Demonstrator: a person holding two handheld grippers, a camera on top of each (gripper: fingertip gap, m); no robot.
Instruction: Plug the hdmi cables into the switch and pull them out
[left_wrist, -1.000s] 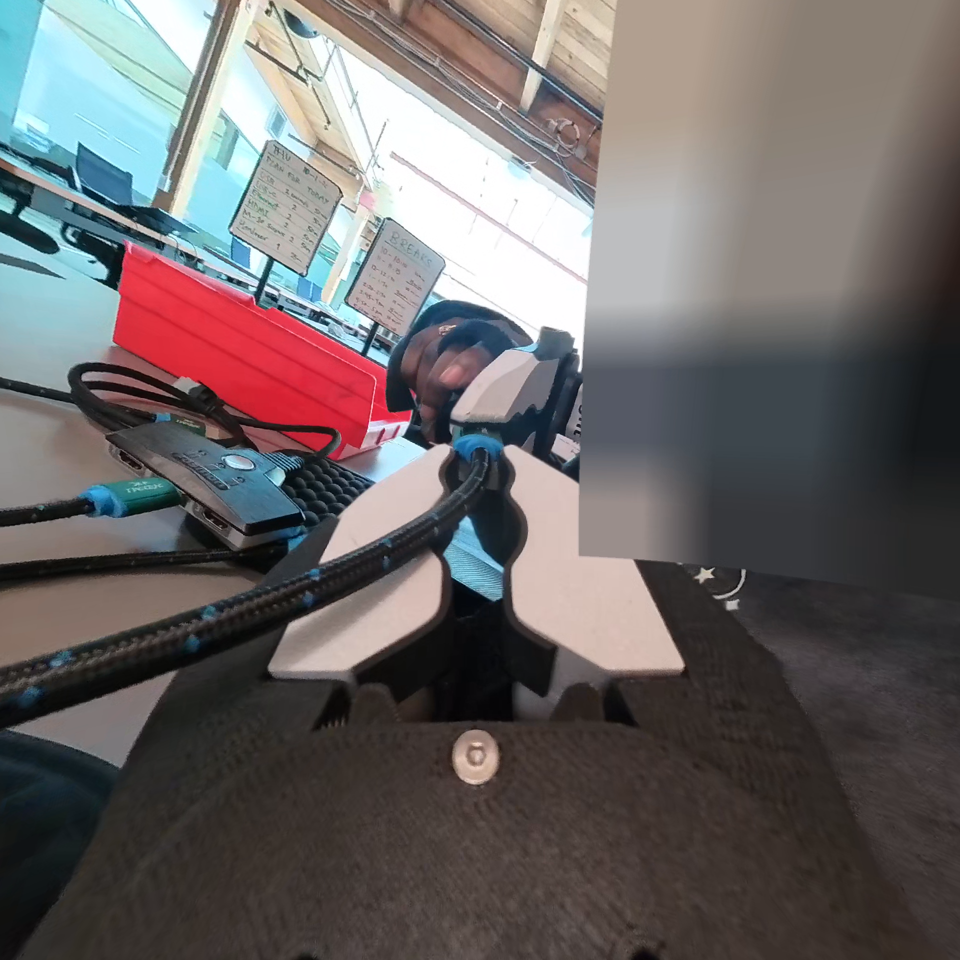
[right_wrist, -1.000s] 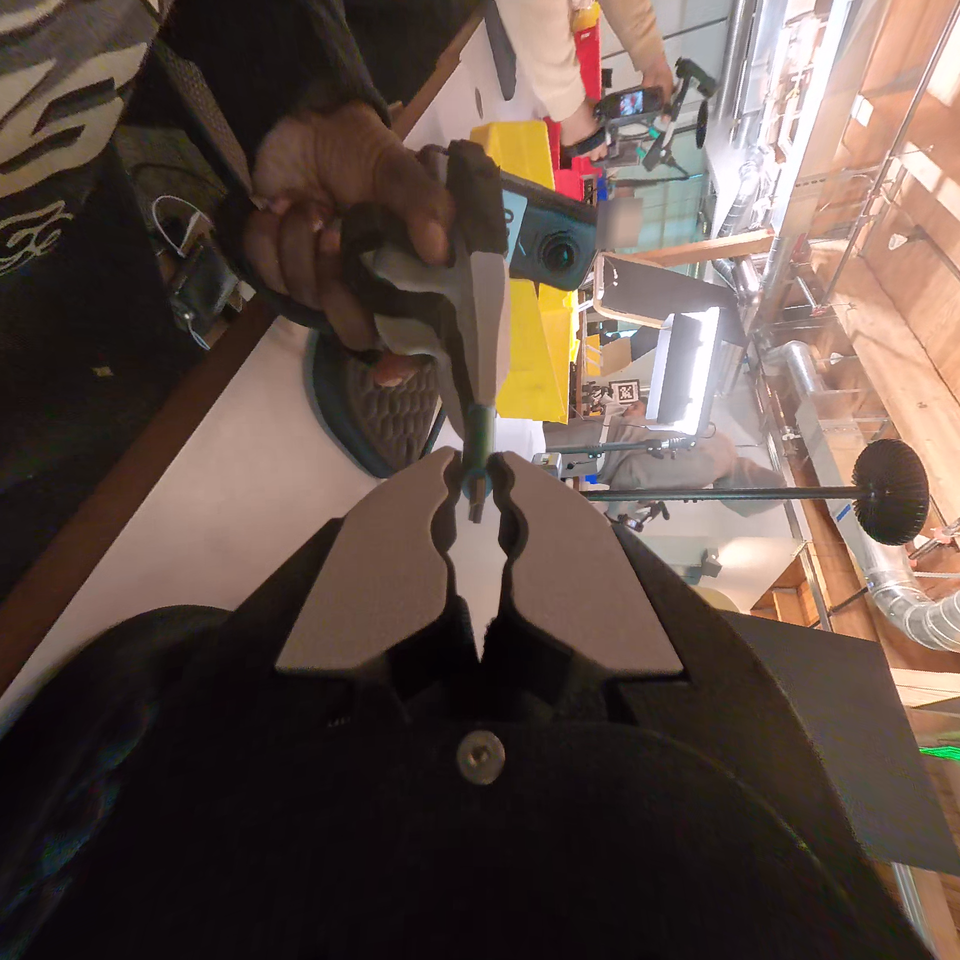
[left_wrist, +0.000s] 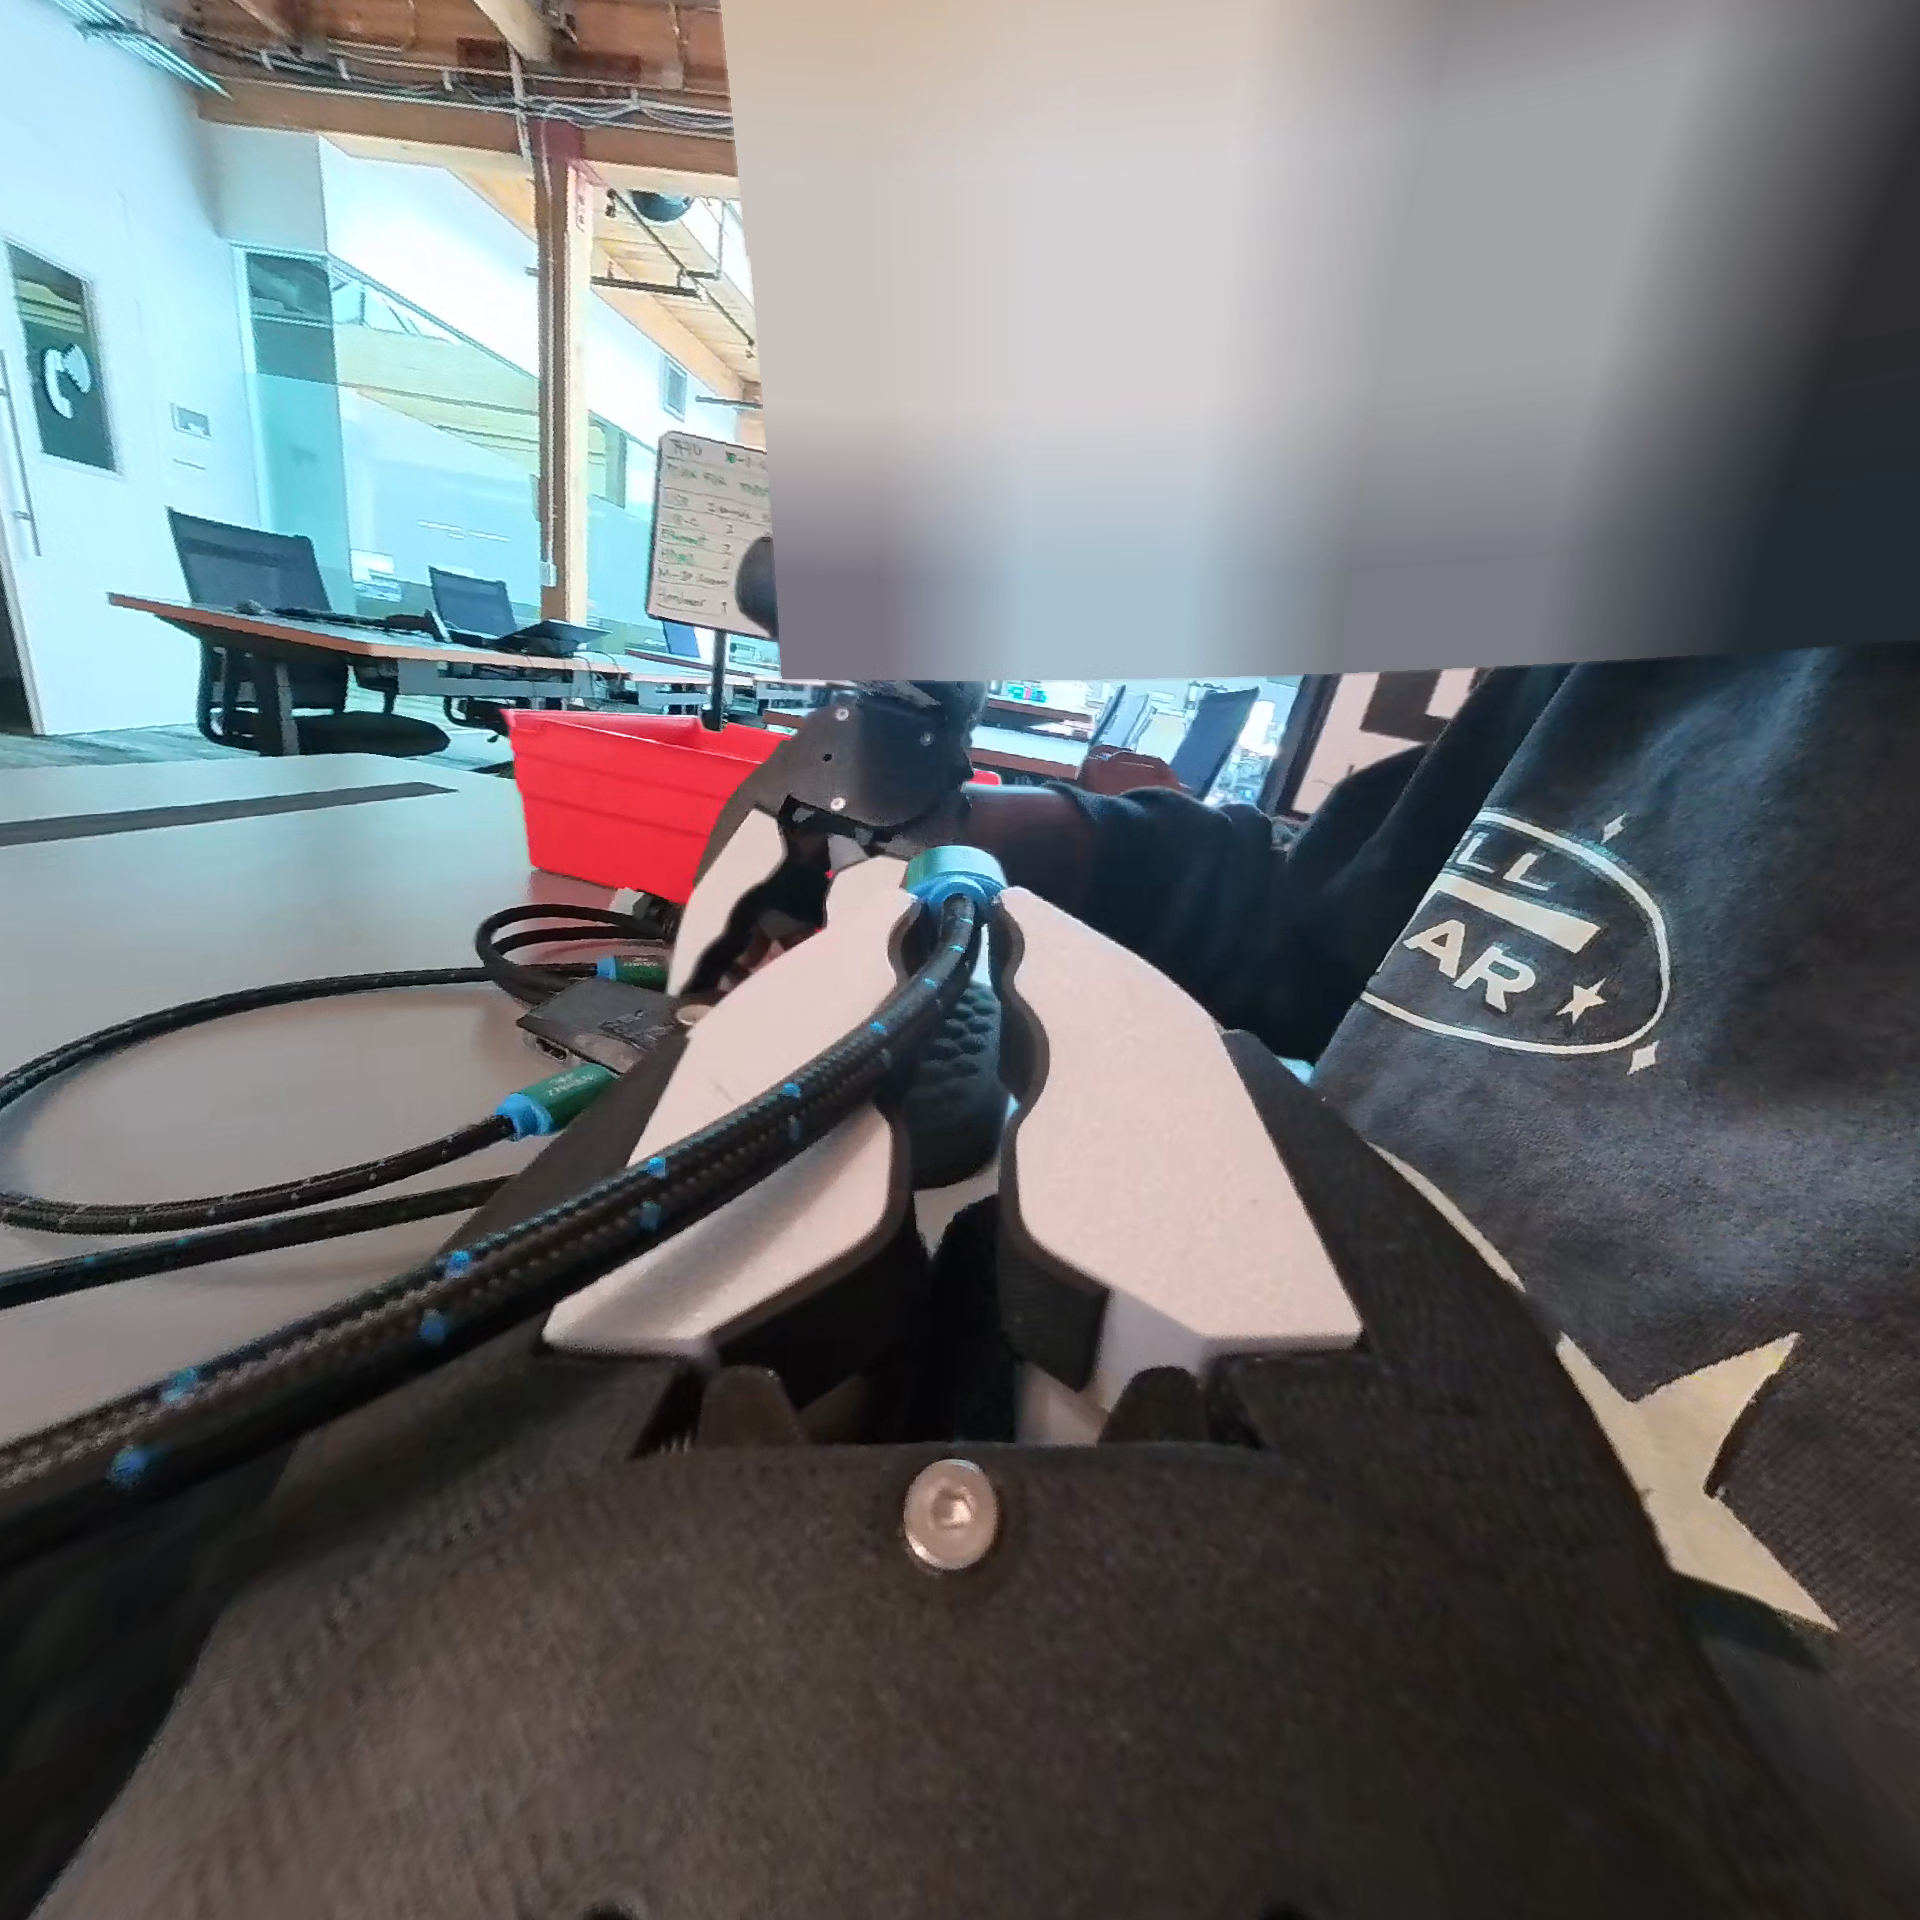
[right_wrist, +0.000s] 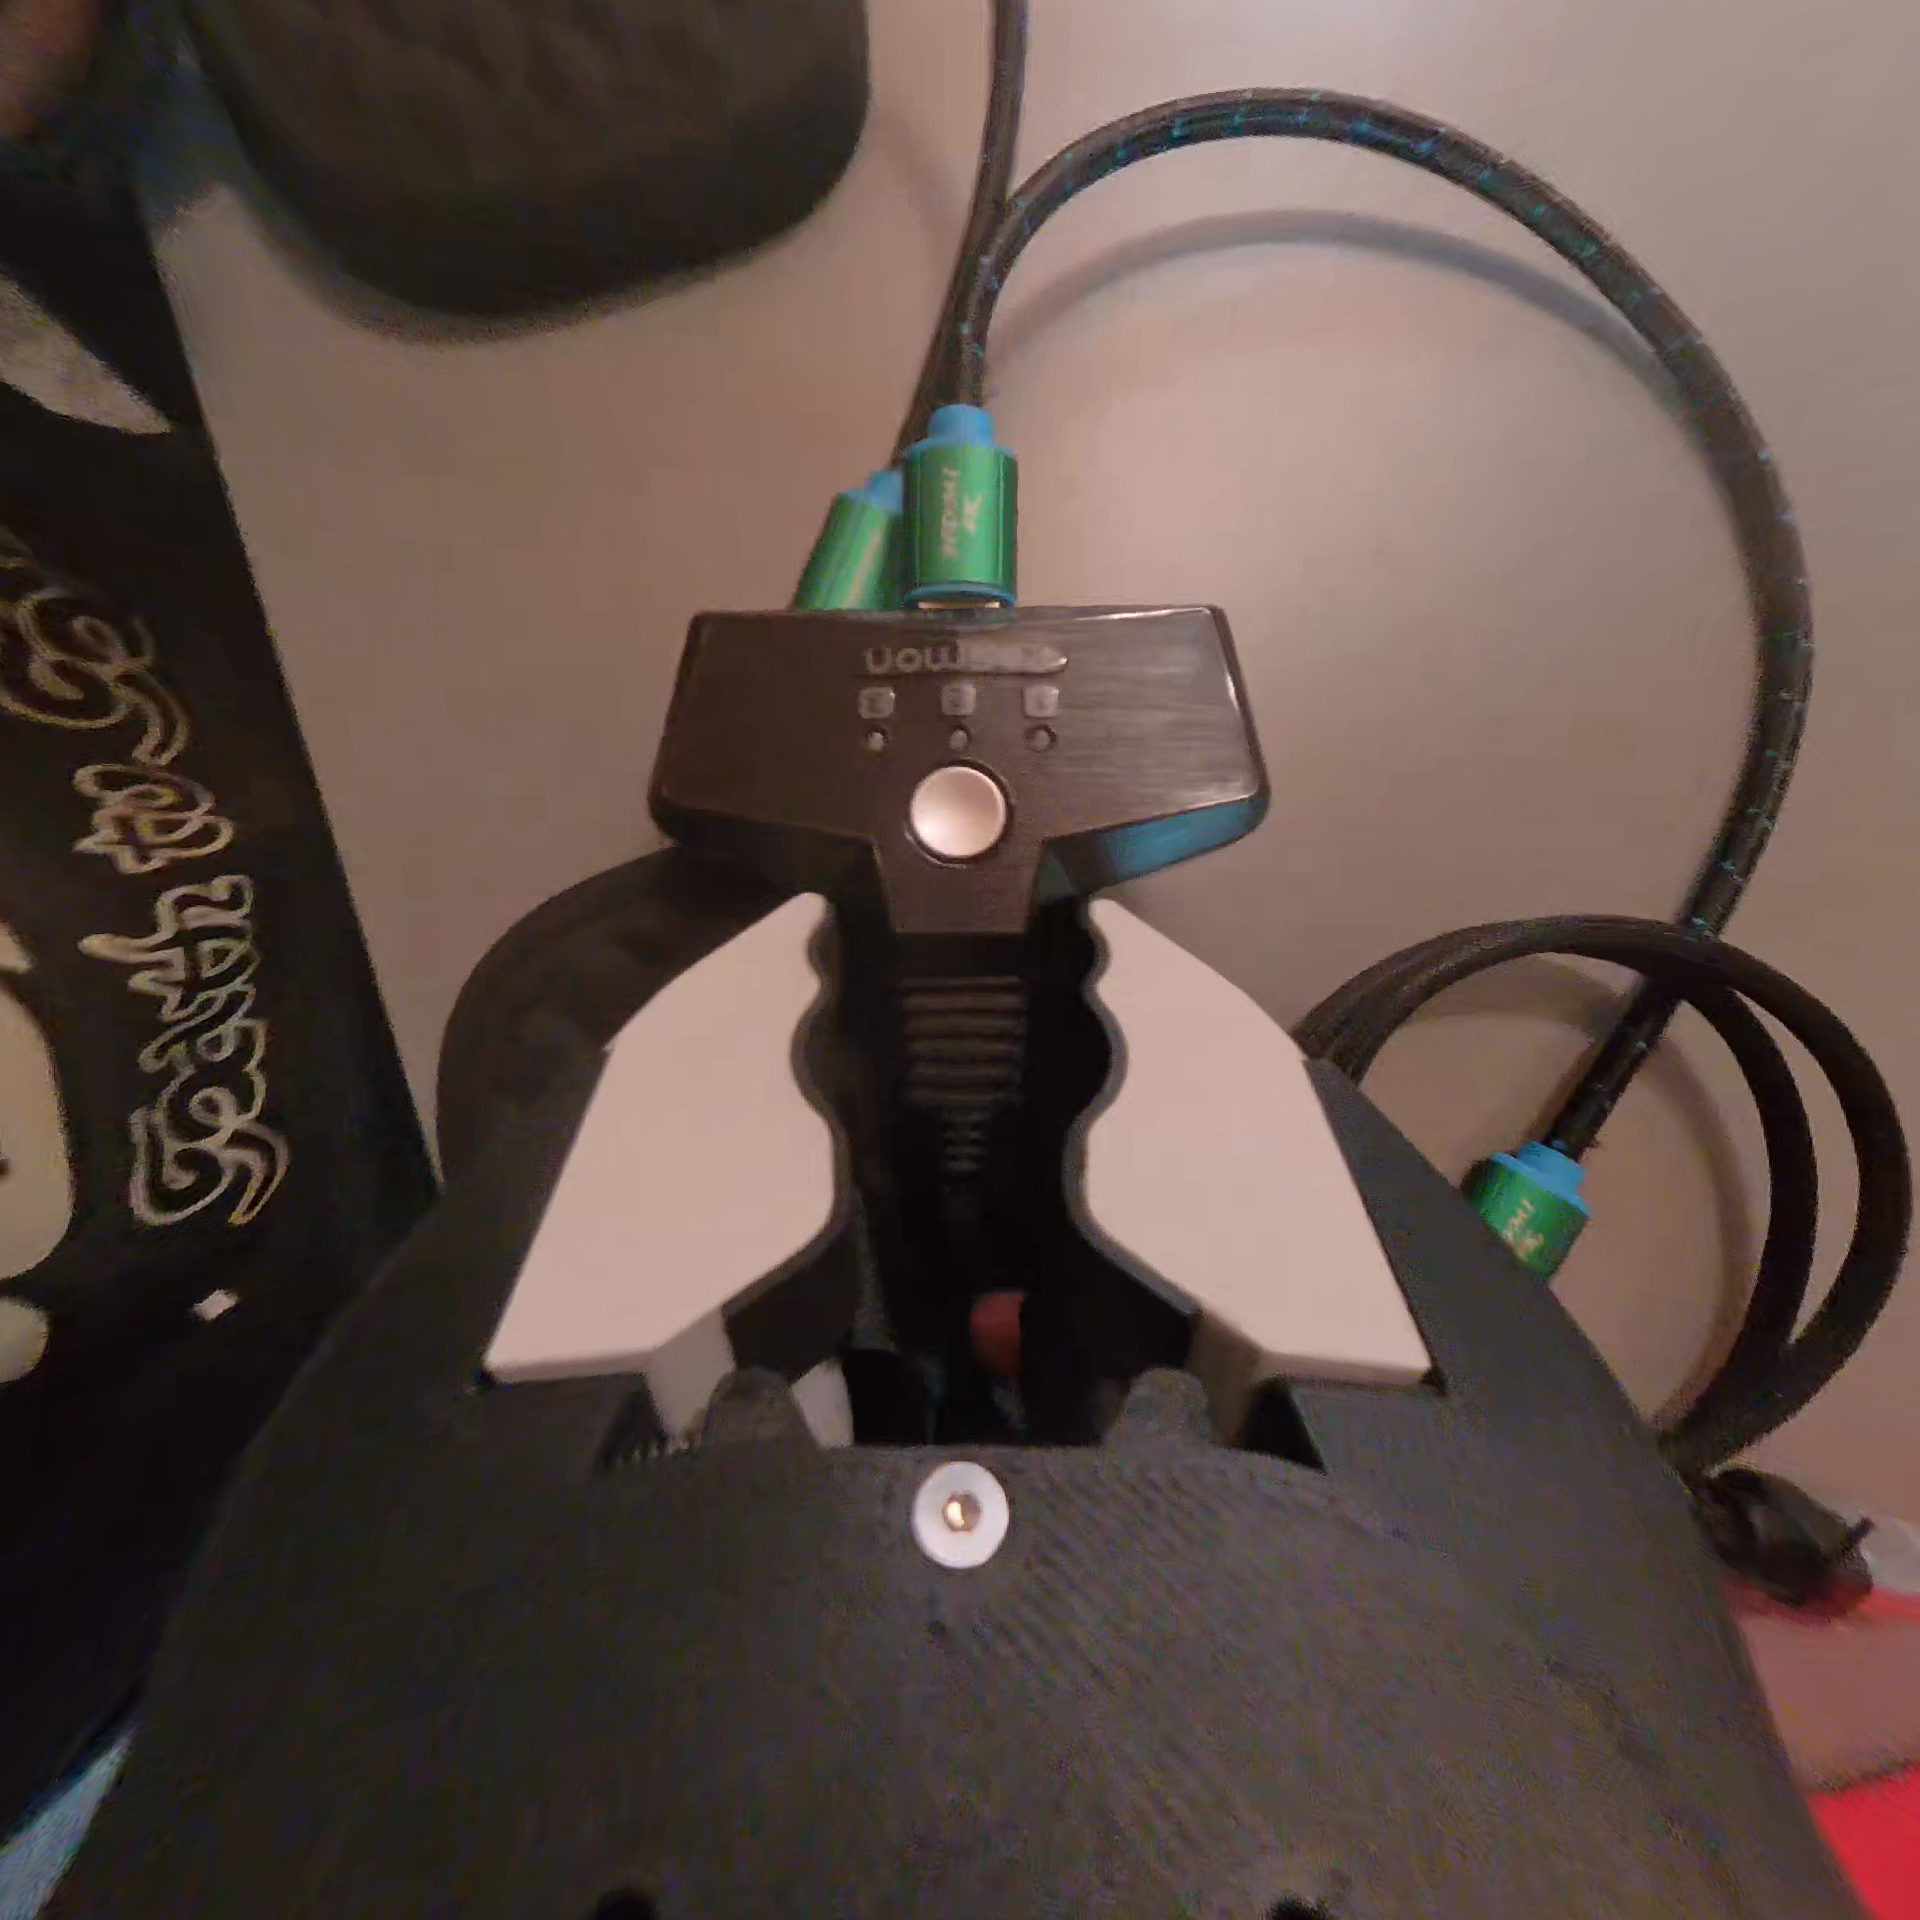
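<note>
On my worktop (right_wrist: 1351, 416) the switch (right_wrist: 956, 727) lies ahead, two plugs (right_wrist: 956, 530) at its far edge, a third plug (right_wrist: 1532, 1210) lying right.

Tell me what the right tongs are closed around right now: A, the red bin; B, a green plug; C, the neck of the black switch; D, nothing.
C: in the right wrist view the right tongs flank the ribbed neck of the black switch.

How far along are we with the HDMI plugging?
Done: two green plugs sit at the switch's far edge. In hand: right gripper grips the switch's neck; left gripper holds another cable. Left: plugging that in, then pulling all out.
</note>
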